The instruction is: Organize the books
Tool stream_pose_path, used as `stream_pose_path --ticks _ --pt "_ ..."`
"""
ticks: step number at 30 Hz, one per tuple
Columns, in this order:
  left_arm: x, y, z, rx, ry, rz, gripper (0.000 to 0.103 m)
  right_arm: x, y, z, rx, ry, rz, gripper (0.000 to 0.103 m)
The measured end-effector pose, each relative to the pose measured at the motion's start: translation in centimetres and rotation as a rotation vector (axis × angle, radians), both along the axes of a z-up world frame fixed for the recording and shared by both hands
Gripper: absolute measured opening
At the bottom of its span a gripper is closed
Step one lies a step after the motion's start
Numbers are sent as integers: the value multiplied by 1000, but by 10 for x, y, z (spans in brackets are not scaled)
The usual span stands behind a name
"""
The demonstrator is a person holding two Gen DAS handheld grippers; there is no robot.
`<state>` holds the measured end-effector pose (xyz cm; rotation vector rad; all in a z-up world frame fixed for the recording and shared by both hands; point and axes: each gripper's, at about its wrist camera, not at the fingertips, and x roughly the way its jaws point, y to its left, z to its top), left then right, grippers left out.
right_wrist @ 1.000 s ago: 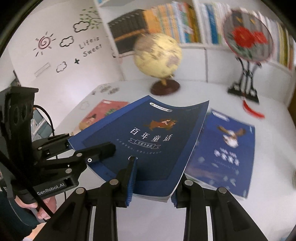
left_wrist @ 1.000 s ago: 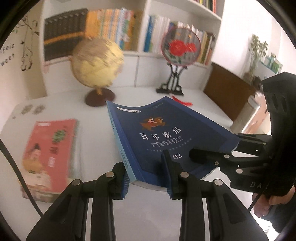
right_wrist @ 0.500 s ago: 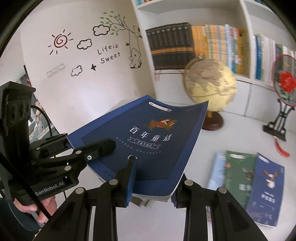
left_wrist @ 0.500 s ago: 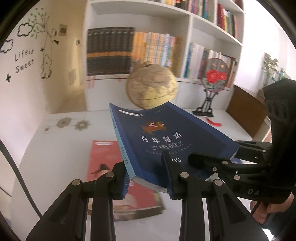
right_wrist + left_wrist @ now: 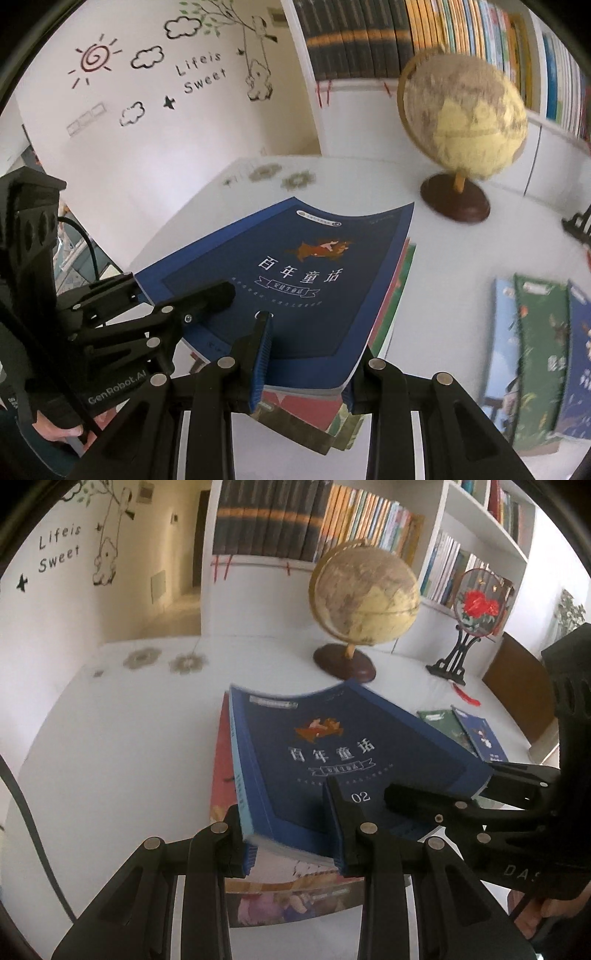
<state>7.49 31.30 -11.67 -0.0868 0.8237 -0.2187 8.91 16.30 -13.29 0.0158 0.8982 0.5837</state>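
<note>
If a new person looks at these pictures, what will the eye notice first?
First is the dark blue book in the middle, gripped at its near edge by both tongs, left and right, above a red book on the white table. Behind it stands a yellowish globe, before the bookshelf.

Each wrist camera looks down along its tool, close over the blue book (image 5: 332, 760), sharing the globe (image 5: 465, 122) behind.

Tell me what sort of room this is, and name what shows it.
Most likely a child's study or reading room at home: a white bookshelf packed with books, a globe on the white table, and a "Life is Sweet" wall decal.
</note>
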Motion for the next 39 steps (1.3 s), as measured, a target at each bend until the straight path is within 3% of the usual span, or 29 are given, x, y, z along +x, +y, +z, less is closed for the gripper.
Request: stream_pose_path --ticks 8,14,17,19,23,30,39 --pt "0 13 -27 -55 76 16 28 2 9 -27 -25 69 -5 31" --pt "-4 22 -47 -33 148 88 33 8 5 -47 -22 164 -19 31" --pt "-13 29 -46 -36 133 118 34 10 3 -60 -18 205 -22 32" --pt "-17 33 -45 -25 138 143 39 10 -2 -60 14 217 -18 33" --pt "-30 36 -45 -35 170 188 39 7 -9 -57 1 251 -5 36" --pt "-68 12 -25 -25 140 220 39 -32 -50 -44 -25 223 -8 36" --pt "-128 -73 25 -78 74 170 41 -103 -136 -2 20 155 -66 36"
